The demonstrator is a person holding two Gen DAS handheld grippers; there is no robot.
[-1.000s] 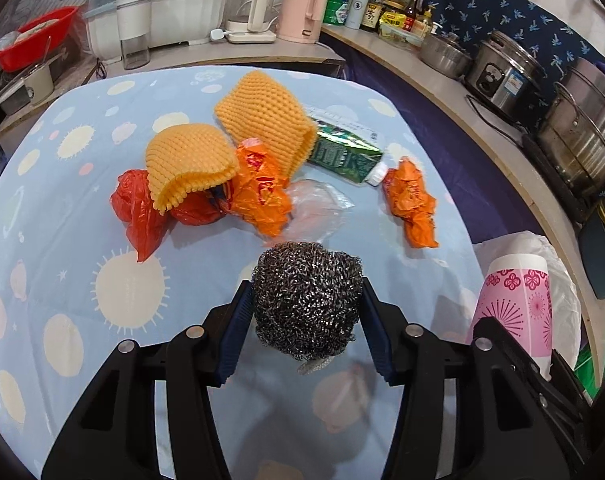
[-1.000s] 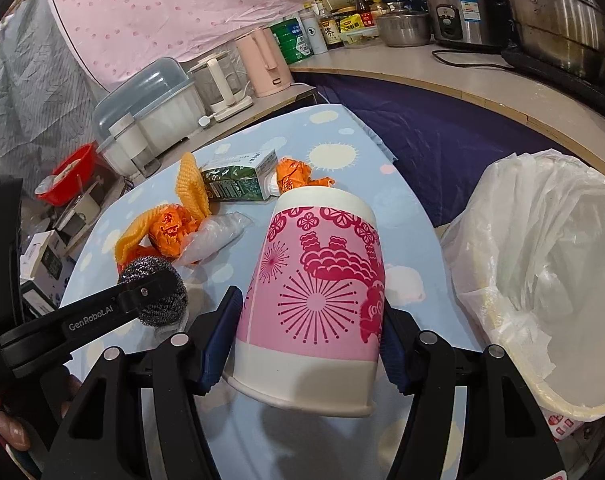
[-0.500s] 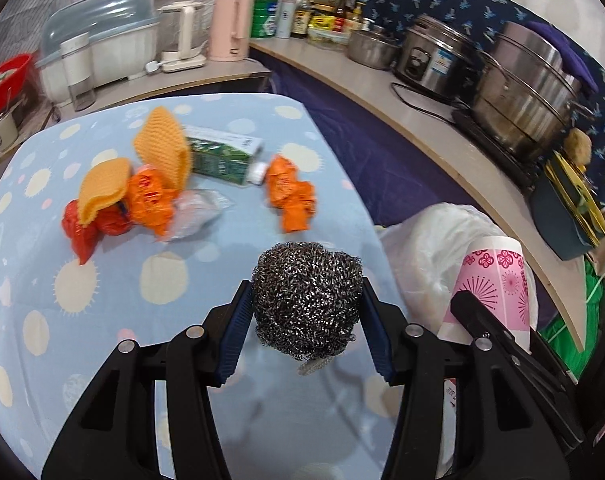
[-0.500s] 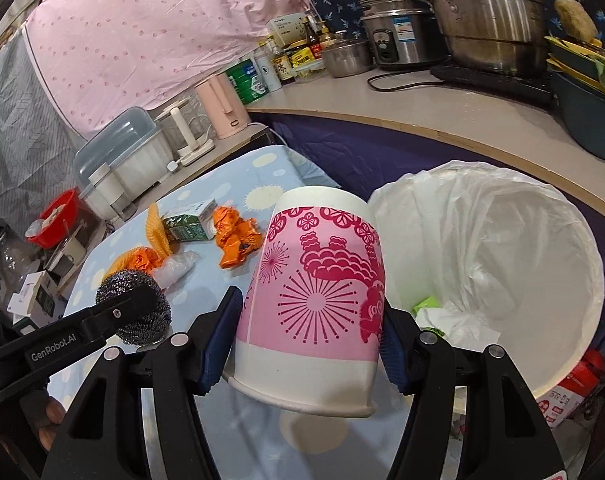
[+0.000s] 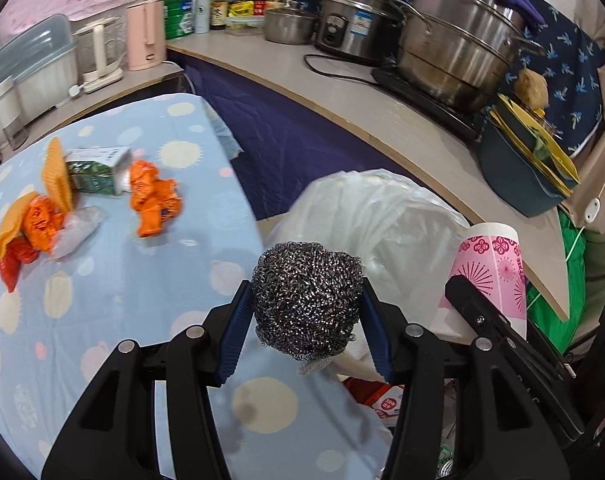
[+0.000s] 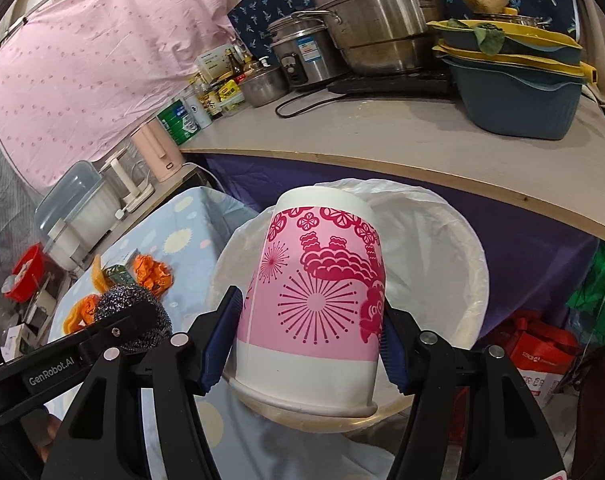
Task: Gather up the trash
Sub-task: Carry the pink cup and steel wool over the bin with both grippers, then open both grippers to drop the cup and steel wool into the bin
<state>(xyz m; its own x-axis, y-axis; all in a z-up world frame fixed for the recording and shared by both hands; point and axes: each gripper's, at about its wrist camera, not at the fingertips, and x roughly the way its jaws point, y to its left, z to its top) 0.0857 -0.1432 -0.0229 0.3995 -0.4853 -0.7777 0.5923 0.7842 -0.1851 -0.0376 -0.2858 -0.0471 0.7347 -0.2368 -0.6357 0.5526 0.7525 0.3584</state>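
Note:
My left gripper (image 5: 306, 328) is shut on a steel wool scrubber (image 5: 306, 298) and holds it above the table's right edge, beside the white-lined trash bin (image 5: 386, 216). My right gripper (image 6: 312, 336) is shut on a pink and white paper cup (image 6: 314, 304), upside down, held over the bin (image 6: 442, 264). The cup also shows in the left wrist view (image 5: 492, 272). On the blue tablecloth (image 5: 102, 280) lie orange wrappers (image 5: 152, 200), a green carton (image 5: 96, 170), orange foam nets (image 5: 56, 178), a clear bag (image 5: 76, 228) and a red bag (image 5: 10, 264).
A curved counter (image 5: 402, 120) behind the bin carries steel pots (image 5: 458, 52), a rice cooker (image 5: 354, 26), a blue basin (image 5: 518, 168), bottles and a pink kettle (image 5: 144, 34). A red bag (image 6: 542, 348) sits on the floor right of the bin.
Both grippers have swung right, away from the trash pile. The cup is now over the bin's opening and the scrubber is at the table's edge beside the bin.

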